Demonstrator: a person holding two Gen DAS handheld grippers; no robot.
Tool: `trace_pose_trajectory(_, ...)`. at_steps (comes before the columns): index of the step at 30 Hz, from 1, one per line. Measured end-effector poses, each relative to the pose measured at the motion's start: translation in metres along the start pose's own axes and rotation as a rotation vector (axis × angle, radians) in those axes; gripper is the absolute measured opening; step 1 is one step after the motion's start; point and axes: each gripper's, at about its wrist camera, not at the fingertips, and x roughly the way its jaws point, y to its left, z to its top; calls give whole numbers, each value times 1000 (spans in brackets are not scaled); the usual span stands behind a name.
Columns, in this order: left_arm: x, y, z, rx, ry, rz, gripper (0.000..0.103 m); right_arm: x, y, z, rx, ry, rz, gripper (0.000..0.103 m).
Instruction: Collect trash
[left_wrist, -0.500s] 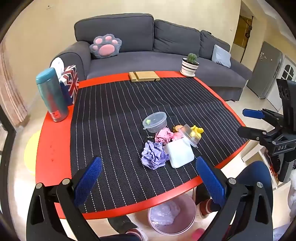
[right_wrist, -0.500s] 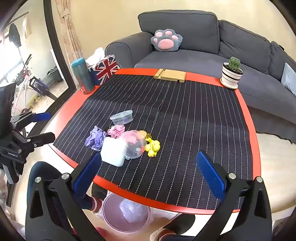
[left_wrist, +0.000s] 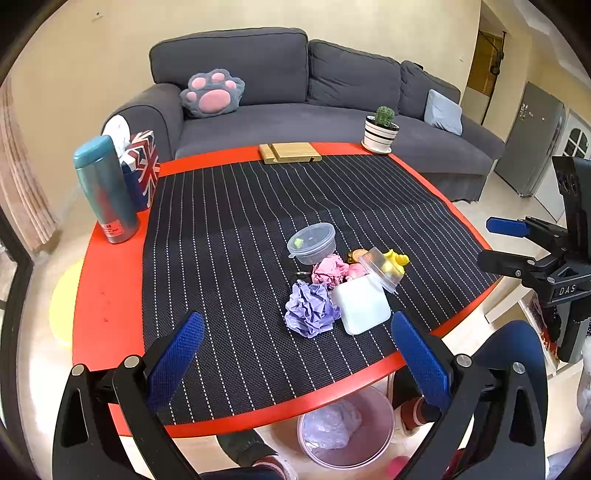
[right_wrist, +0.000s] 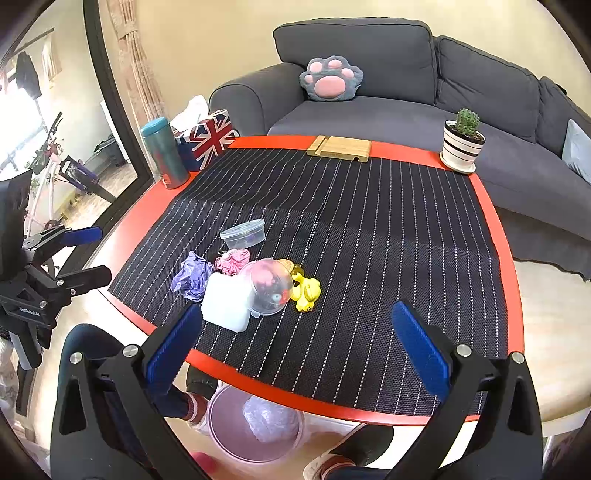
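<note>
My left gripper (left_wrist: 295, 354) hangs with jaws wide and empty, the crumpled lilac paper ball (left_wrist: 311, 309) straight ahead, beside the white square box (left_wrist: 362, 308). My right gripper (right_wrist: 295, 347), equally open and empty, sits farther from it.

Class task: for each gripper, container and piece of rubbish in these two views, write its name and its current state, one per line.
left gripper: open, empty.
right gripper: open, empty.
purple paper ball: crumpled, on the mat.
pink paper ball: crumpled, beside the tub.
lidded tub: upright, lid on.
white box: lying on the mat.
clear dome cup: tipped on its side.
bin: under the table edge, holding a crumpled wad.
teal flask: upright, capped.
</note>
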Motion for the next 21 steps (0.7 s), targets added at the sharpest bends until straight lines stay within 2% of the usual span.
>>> trace_pose_trajectory(21, 1, 0, 1, -8, 2, -14, 97, 0, 1, 5, -13, 4, -3, 100)
